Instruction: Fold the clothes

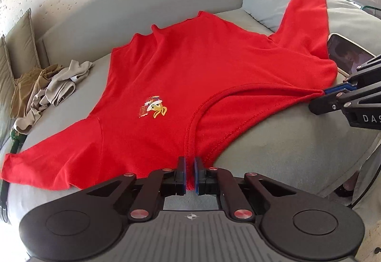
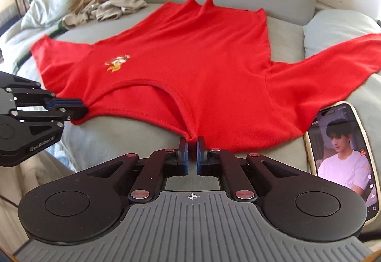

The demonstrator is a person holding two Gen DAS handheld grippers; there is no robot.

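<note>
**Both grippers clamped on the near edge of the shirt**

Left wrist view: A red long-sleeved cotton shirt (image 1: 190, 76) with a small printed emblem (image 1: 153, 108) is seen spread flat on a grey padded sofa seat (image 1: 273, 143), collar end nearest the camera, hem towards the backrest. The left gripper (image 1: 189, 173) is seen with its jaws closed almost fully, a pinch of red fabric beside the neckline caught between the blue pads. The right gripper (image 1: 325, 93) is seen at the right edge, closed on the opposite shoulder edge. A heap of beige and tan garments (image 1: 47, 88) lies well apart to the left.

Right wrist view: The right gripper (image 2: 192, 152) is shown with jaws nearly shut on the shirt's (image 2: 190, 59) near edge at the neckline; the left gripper (image 2: 78, 107) grips the other shoulder. A cream-cased phone (image 2: 343, 162) with a lit screen lies just beside the shirt, on the right.

The shirt's body runs away from both pairs of jaws, its sleeves stretching sideways. Both hands are judged equally near, so the fold would probably be carried forward, collar edge towards hem.
</note>
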